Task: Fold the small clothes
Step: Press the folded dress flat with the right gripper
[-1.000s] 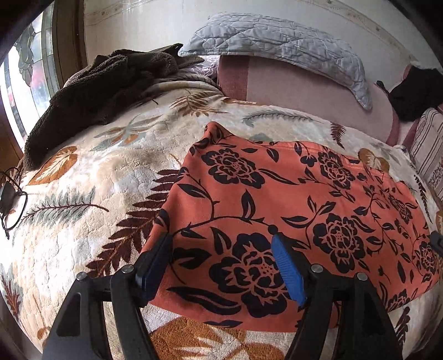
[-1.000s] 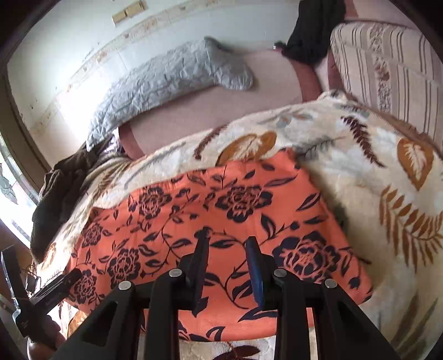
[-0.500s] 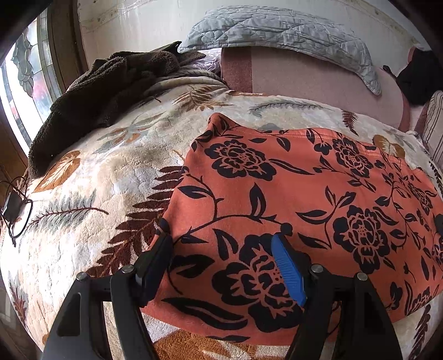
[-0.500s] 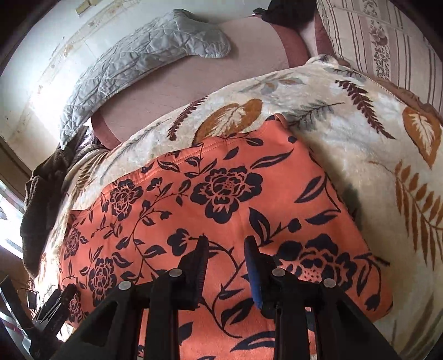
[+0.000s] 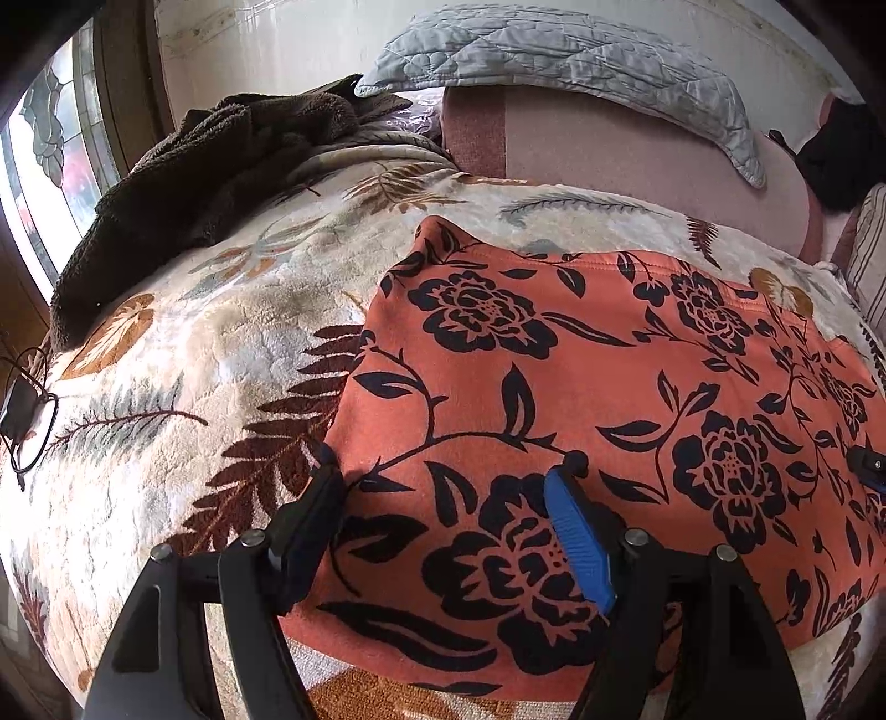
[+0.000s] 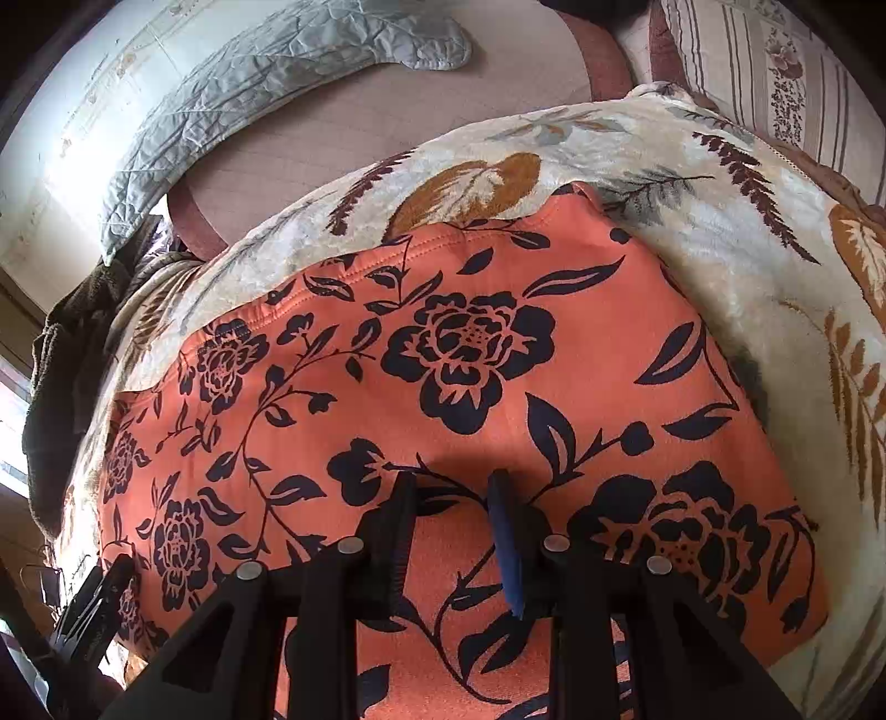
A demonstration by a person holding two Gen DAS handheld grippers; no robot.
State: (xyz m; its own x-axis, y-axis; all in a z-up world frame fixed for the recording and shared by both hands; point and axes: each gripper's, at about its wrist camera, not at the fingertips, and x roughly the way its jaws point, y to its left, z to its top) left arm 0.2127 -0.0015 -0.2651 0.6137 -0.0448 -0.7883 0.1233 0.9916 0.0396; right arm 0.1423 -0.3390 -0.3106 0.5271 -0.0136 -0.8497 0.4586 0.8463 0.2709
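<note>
The orange floral garment [image 5: 581, 376] runs off the right edge in the left wrist view; its near hem hides behind the right tongs [image 6: 451, 487] in the other.

Orange garment [image 5: 581, 360] with black floral print, flat and spread on the leaf-patterned blanket [image 5: 183, 354].

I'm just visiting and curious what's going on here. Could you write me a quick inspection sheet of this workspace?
Surface: leaf-print blanket on a bed.
Job's things: orange floral garment spread flat.
Clutter: brown fleece heaped at far left; grey quilted pillow; dark cloth; striped cushion.
Grippers: left gripper jaws wide over the garment's left edge; right gripper jaws narrower, open, over the cloth.
Cables: thin wire at left edge.
Surroundings: stained-glass window, pale wall.
</note>
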